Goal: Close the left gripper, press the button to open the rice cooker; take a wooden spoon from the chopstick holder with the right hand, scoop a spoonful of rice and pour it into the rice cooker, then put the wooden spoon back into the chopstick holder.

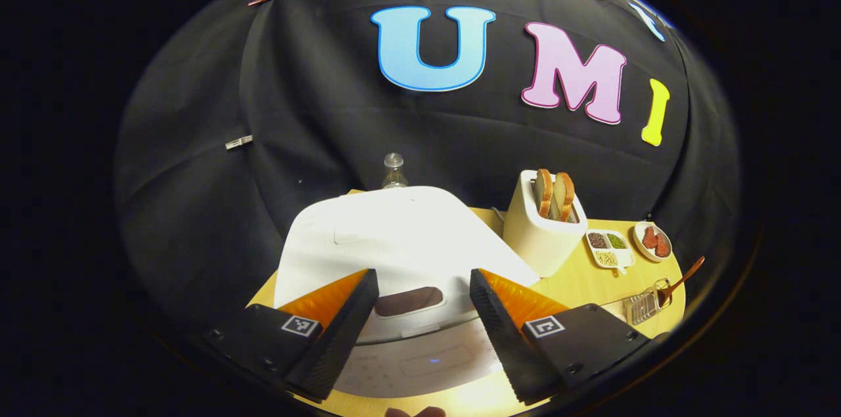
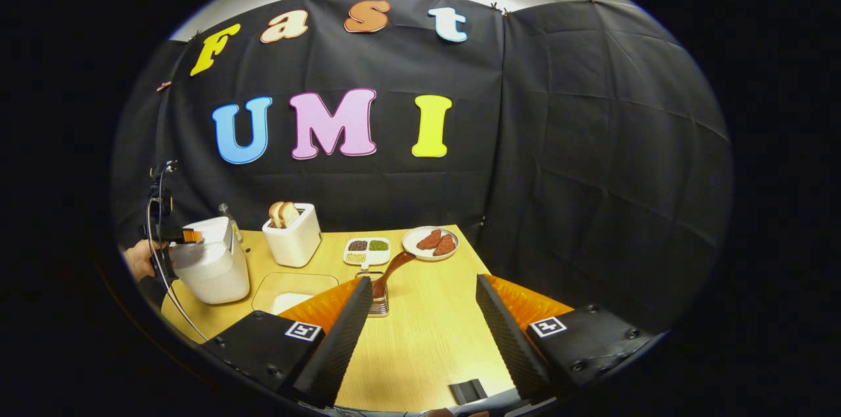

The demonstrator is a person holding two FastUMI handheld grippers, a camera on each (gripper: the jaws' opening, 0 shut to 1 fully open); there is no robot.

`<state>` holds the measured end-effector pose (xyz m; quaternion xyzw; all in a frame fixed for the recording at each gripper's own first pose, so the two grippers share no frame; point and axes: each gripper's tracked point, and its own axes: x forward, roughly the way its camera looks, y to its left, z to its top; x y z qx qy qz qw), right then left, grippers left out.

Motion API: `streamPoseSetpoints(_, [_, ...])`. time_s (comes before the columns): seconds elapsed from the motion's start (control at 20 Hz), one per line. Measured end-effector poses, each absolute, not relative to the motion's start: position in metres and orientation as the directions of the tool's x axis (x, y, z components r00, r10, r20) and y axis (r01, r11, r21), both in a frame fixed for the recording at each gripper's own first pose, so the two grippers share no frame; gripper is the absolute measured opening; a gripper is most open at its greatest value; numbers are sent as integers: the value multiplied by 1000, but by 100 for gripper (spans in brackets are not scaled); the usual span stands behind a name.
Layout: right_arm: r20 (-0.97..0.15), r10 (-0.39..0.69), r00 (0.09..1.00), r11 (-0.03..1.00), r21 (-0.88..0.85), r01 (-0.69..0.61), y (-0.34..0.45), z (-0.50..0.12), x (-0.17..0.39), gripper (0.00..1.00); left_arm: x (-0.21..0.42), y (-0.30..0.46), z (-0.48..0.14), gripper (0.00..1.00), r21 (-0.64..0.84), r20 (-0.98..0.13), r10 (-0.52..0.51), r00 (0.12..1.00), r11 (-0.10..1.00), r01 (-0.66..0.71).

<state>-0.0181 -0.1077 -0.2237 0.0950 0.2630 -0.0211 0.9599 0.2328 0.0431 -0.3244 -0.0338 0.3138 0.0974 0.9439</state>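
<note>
A white rice cooker (image 1: pixel 394 240) with its lid down stands right under my left gripper (image 1: pixel 424 331), which is open. Its two fingers straddle the dark oval lid button (image 1: pixel 409 302) from above without touching it. In the right gripper view the rice cooker (image 2: pixel 210 266) is at the table's left end, with the left gripper (image 2: pixel 187 236) and a hand (image 2: pixel 138 256) over it. A wooden spoon (image 2: pixel 393 267) leans in a wire chopstick holder (image 2: pixel 378 304) mid-table. My right gripper (image 2: pixel 420 331) hangs open and holds nothing, above the near part of the table. A clear tray with rice (image 2: pixel 289 295) lies beside the cooker.
A white toaster (image 2: pixel 292 240) with bread slices stands behind the tray. A divided dish of beans (image 2: pixel 366 251) and a plate of sausages (image 2: pixel 430 243) sit at the back. A glass bottle (image 1: pixel 393 171) stands behind the cooker. A small black object (image 2: pixel 468 391) lies at the table's near edge.
</note>
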Motion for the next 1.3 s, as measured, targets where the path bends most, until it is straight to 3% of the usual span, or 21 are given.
streamPoseSetpoints(0.95, [-499,19,866,974,206,98,-104,-219,-27,99,230,43,-330,97,48,-572,209,793,974,-221])
streamPoseSetpoints(1.3, [-474,43,879,978,199,60,-93,-209,-12,99,218,20,-245,94,60,-401,112,909,994,-97])
